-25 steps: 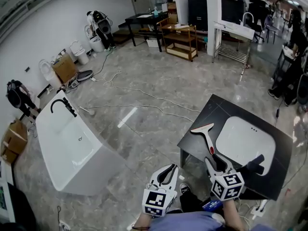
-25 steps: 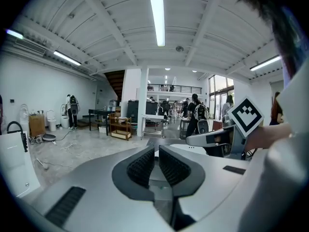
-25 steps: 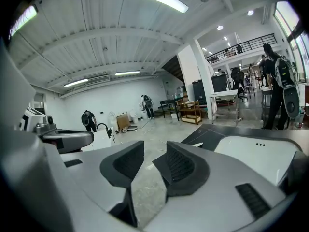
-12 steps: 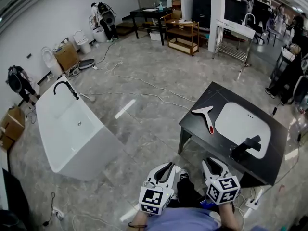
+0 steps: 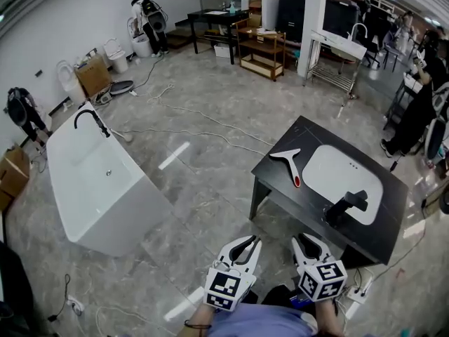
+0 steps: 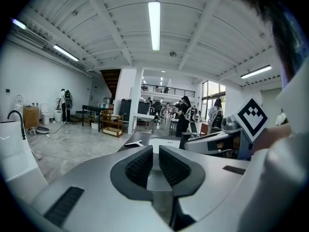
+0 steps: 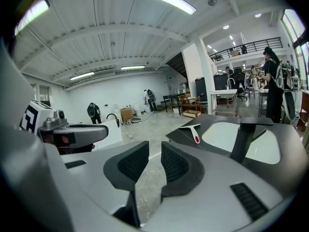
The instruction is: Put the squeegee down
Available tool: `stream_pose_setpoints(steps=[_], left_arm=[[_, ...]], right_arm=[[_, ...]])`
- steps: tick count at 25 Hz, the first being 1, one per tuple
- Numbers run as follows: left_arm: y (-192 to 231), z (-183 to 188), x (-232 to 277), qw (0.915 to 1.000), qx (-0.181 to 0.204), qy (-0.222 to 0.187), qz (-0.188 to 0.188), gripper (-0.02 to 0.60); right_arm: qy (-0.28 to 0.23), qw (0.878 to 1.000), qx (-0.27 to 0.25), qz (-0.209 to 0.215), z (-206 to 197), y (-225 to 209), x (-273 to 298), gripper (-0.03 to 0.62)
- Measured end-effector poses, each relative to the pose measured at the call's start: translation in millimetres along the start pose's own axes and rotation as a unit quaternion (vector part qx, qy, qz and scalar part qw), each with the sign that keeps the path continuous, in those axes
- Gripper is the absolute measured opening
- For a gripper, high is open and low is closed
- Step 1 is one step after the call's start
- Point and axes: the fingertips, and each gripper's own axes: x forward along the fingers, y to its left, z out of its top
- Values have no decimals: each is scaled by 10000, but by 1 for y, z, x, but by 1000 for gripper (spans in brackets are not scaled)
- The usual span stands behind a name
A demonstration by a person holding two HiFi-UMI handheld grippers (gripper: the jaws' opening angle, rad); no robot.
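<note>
The squeegee (image 5: 287, 164) now lies flat on the black counter (image 5: 306, 136), just beside the white basin (image 5: 344, 184) and near the counter's left edge, so I judge it put down. My right gripper (image 5: 304, 241) has backed off, its jaws just closing on nothing. The left gripper (image 5: 247, 243) is nearly pressed together and empty too. There is open floor between the counter and the bathtub (image 5: 98, 181), crossed by cables (image 5: 210, 135).

A white freestanding bathtub (image 5: 98, 181) stands on the glossy grey marble floor (image 5: 210, 90), close against a white wall (image 5: 63, 27), with a cardboard box (image 5: 91, 81) beyond its tap end, a wooden shelf unit (image 5: 261, 51) and black desk (image 5: 210, 21) farther off, and ceiling strip lights (image 6: 154, 25) overhead.
</note>
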Motion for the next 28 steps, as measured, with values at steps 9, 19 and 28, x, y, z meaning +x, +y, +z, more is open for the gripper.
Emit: stream_pose_setpoints(steps=[9, 19, 28], left_arm=[[-65, 15, 8, 9998, 139, -138, -5, 40], [-193, -12, -9, 9999, 112, -20, -55, 40], [-255, -44, -54, 9996, 54, 96, 241, 40]], right_arm=[[-158, 9997, 151, -143, -14, -41, -71, 87], [-140, 9990, 329, -277, -73, -89, -192, 86], [-49, 9995, 270, 132, -118, -72, -252, 86]])
